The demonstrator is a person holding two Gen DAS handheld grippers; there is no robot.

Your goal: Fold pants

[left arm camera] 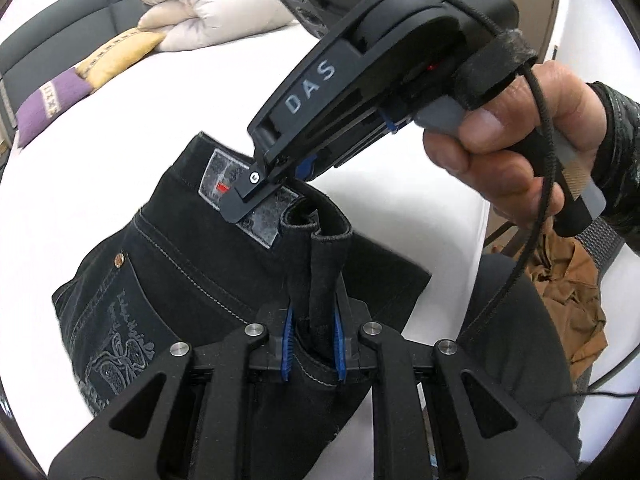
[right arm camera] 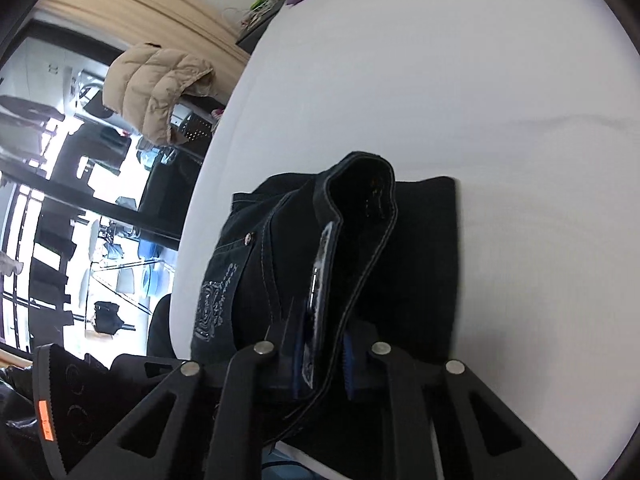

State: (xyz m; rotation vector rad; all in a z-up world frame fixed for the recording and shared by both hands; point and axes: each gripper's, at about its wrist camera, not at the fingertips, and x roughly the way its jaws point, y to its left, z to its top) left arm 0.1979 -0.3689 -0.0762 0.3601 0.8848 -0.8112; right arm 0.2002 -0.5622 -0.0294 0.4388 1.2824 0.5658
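Black jeans [left arm camera: 168, 264] lie folded on a white bed [left arm camera: 120, 140], back pocket and grey waistband patch [left arm camera: 224, 184] facing up. At the bottom of the left wrist view my left gripper [left arm camera: 314, 354] is shut on a doubled-up strip of the jeans' fabric that stands up between its blue pads [left arm camera: 288, 348]. A hand [left arm camera: 500, 152] holds my right gripper [left arm camera: 250, 200], whose tip sits on the waistband at the patch. In the right wrist view the right gripper [right arm camera: 323, 364] is shut on the waistband, and the jeans [right arm camera: 420, 240] curl upward ahead of it.
White pillows [left arm camera: 208, 12], a yellow cushion [left arm camera: 120, 56] and a purple cushion [left arm camera: 52, 100] lie at the head of the bed. A brown garment [left arm camera: 568, 292] sits beyond the bed's right edge. A beige puffer jacket [right arm camera: 160, 88] hangs past the bed's other side.
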